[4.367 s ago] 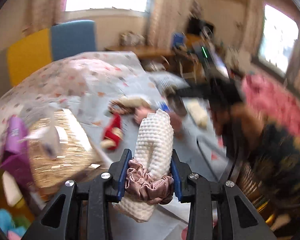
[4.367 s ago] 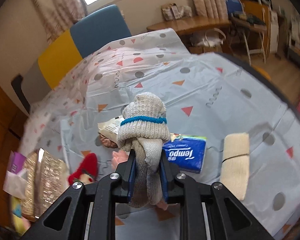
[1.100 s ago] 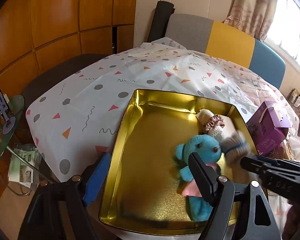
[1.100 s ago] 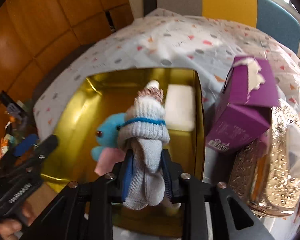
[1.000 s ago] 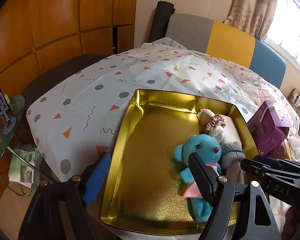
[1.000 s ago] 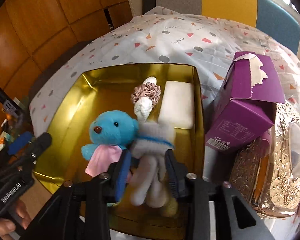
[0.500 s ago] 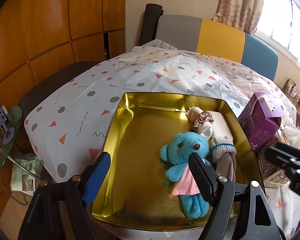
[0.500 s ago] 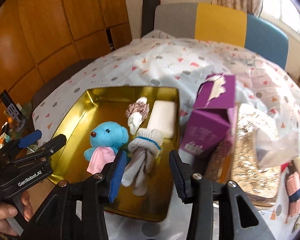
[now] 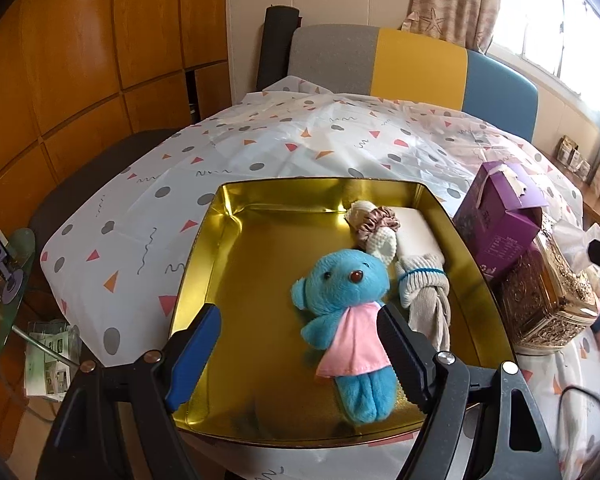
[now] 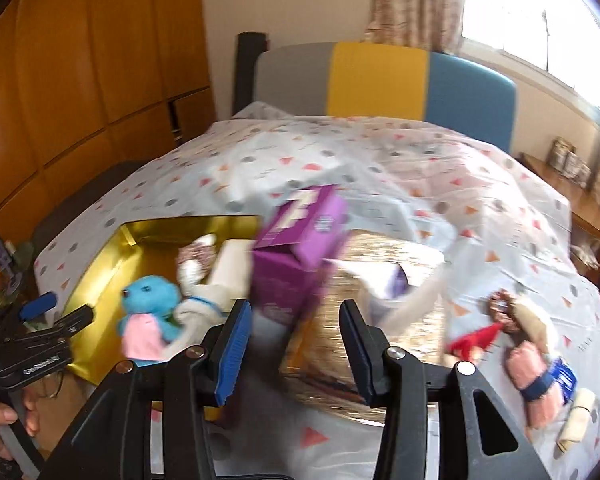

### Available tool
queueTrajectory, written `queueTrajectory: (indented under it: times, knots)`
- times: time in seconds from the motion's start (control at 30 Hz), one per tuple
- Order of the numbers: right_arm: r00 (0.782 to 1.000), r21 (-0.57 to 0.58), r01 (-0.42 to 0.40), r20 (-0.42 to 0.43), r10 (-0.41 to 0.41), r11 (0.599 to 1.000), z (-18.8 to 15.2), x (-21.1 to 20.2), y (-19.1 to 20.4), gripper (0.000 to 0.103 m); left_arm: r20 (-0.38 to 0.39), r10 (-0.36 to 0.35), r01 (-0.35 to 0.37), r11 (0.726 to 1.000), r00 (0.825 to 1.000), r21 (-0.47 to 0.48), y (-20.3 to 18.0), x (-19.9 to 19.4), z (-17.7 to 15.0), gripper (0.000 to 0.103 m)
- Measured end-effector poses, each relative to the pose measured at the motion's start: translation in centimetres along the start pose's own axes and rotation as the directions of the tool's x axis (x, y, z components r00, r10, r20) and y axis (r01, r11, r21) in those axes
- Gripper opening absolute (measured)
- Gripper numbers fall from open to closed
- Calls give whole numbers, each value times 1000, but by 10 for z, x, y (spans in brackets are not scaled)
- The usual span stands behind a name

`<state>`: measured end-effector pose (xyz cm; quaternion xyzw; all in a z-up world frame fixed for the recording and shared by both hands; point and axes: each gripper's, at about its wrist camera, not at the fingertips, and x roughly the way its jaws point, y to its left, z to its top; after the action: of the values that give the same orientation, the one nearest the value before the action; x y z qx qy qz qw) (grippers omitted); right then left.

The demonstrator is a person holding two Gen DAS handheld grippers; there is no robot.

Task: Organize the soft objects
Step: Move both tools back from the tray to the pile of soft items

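**A:** Your left gripper (image 9: 298,346) has its fingers spread wide and holds nothing; it hangs over the near edge of the shiny gold metal tray (image 9: 204,252). Your right gripper (image 10: 296,346) is also wide open and empty, and its view is blurred.

**B:** What lies in the tray now?

**A:** A blue plush bear with a pink bib (image 9: 346,312), a grey knitted sock bundle tied with a thin blue band (image 9: 422,282) just beside it, a cream knitted roll with a dusty pink satin scrunchie (image 9: 376,226) around it, and a flat white pad (image 9: 414,232) at the far right corner.

**B:** And what is left for you to collect?

**A:** On the patterned tablecloth (image 10: 380,168), well apart from the tray, past the purple cardboard box (image 10: 296,264) and the gold embossed box (image 10: 380,308), you see a small red plush toy (image 10: 474,338), a pink rolled cloth with a dark blue band (image 10: 534,376) and a small cream roll (image 10: 578,420). The blur hides their details.

**B:** How should you take them?

**A:** I judge they are all light and soft, so they will squash and not break. Close your fingers across the middle of a roll, near its band, where it is most firm. If you pinch a loose end, it may unroll or slip out.
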<state>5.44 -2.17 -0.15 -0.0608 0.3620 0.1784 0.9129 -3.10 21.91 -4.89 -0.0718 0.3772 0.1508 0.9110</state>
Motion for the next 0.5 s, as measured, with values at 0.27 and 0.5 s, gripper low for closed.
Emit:
queueTrajectory:
  times: [0.27, 0.5]
  knots:
    - [989, 89, 143, 12, -145, 986, -8, -20, -75, 46, 5, 15, -15, 1000, 1000, 22, -7, -1, 0, 81]
    - [946, 198, 319, -13, -323, 927, -20, -38, -157, 46, 8, 7, -8, 999, 1000, 46, -14, -2, 0, 83]
